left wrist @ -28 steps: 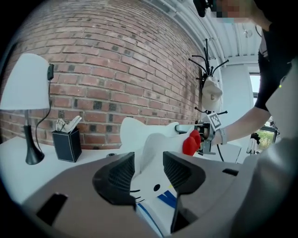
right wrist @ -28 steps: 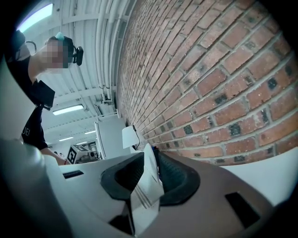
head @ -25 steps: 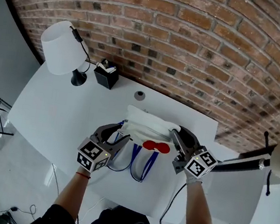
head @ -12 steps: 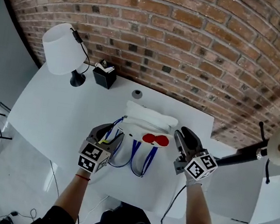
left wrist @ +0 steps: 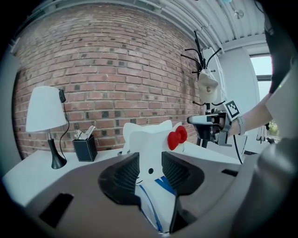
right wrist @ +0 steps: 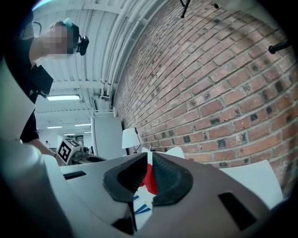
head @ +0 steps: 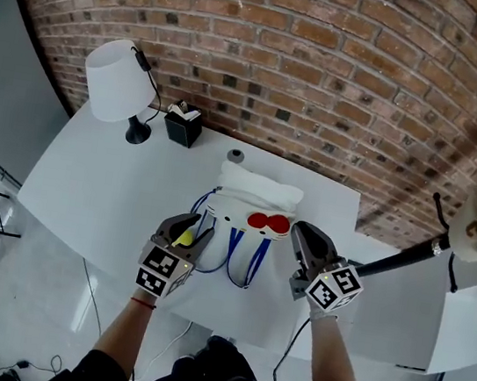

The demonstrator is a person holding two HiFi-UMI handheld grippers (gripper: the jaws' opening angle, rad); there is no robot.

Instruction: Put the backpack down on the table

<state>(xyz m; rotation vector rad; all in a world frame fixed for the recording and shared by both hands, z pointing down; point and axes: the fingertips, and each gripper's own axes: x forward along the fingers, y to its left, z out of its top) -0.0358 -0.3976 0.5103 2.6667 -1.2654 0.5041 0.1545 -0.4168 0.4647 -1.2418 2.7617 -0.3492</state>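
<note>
**Head view: backpack set on the table, a gripper at each side**

A white cat-faced fabric backpack (head: 251, 198) with a red bow (head: 268, 223) is seen resting on the white table (head: 96, 191). Its ears are turned toward the red brick wall (head: 347, 59), and its blue-edged straps (head: 241, 264) are spread toward the person.

The left gripper (head: 190, 229) is held at the backpack's left side, by the straps. Its jaws have just been closing a little, yet they are seen well apart in the left gripper view. The backpack's face and straps are framed in the gap, and nothing is pressed by the pads.

The right gripper (head: 306, 237) is held just beside the bow. Its jaws have just been closing and are seen nearly together, with only a narrow slit through which the bow is glimpsed. Nothing is gripped.

A white-shaded desk lamp (head: 117, 83) and a black square pen holder (head: 182, 125) are placed near the wall, well apart from the backpack.
</note>
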